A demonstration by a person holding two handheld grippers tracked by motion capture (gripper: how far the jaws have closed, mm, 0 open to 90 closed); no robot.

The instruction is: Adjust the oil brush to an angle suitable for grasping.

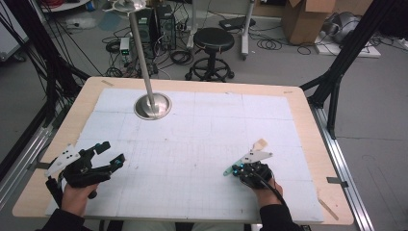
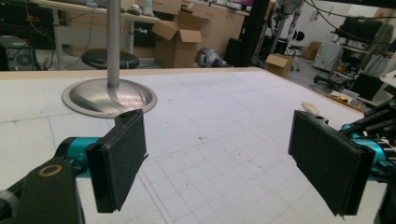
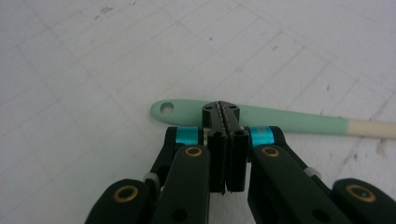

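Right claw [image 3: 226, 114], jaws pressed together and empty, points at the mint-handled spatula [image 3: 280, 120] lying flat on the tabletop [image 1: 192, 144] just past its tips, long axis crosswise to them, while the wide-spread left claw [image 1: 109, 155] sits well apart from the spatula.

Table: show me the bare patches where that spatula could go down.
The white mat is bare across its middle, between the left gripper and the right gripper, and along the far right, right of the metal stand. Busy spots: the stand's base at far left and the near corners, taken by the hands. The spatula sits in the right gripper.
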